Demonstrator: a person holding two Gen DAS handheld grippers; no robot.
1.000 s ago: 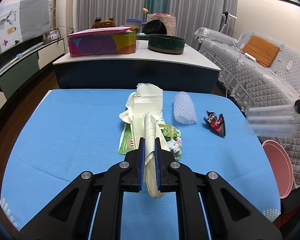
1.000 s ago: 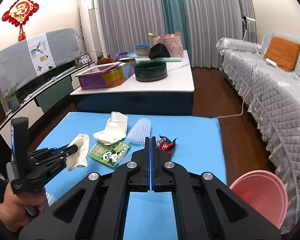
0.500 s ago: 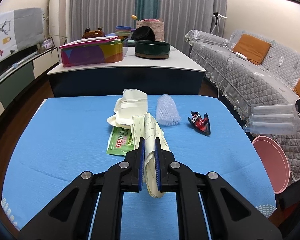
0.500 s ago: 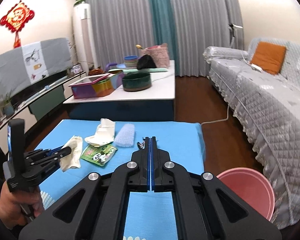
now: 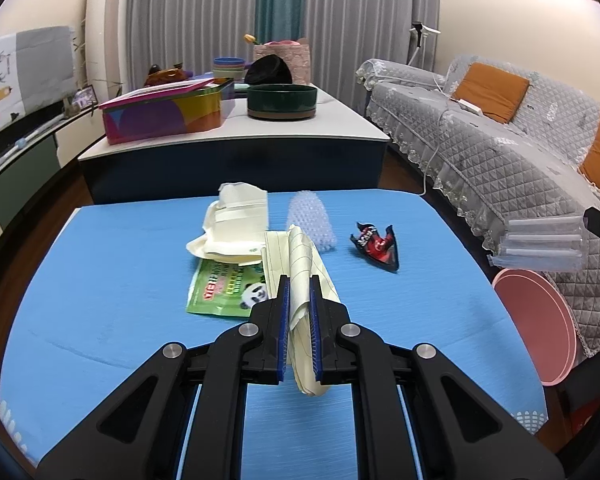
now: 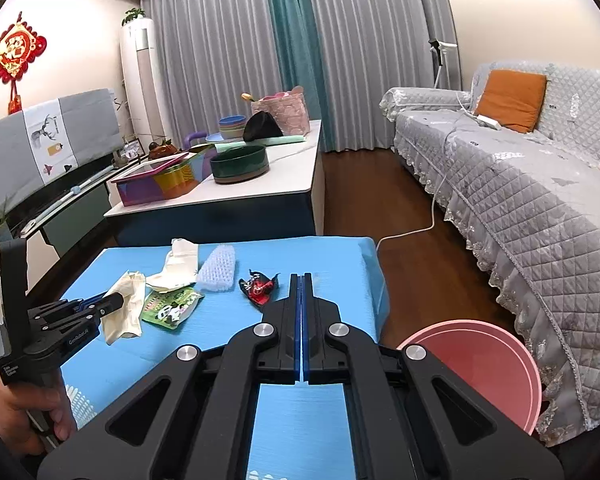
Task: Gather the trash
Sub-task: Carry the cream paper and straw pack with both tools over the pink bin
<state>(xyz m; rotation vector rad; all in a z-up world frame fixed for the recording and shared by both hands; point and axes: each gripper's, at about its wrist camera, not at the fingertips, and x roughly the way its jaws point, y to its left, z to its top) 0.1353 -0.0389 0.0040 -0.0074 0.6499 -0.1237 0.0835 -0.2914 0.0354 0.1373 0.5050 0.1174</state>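
Left wrist view: cream paper wad is clamped in the left tongs, lifted just short of the green panda packet, long axis running away from the camera. Nothing is seen binned yet.

Right wrist view: right tongs are closed, empty; pink bin sits on the floor right of the packet; red wrapper, foam net and cream bag are left on the worktop.

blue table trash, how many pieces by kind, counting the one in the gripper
cream paper, held in the left gripper: 1
cream paper bag: 1
green panda packet: 1
white foam net: 1
red and black wrapper: 1
Total: 5
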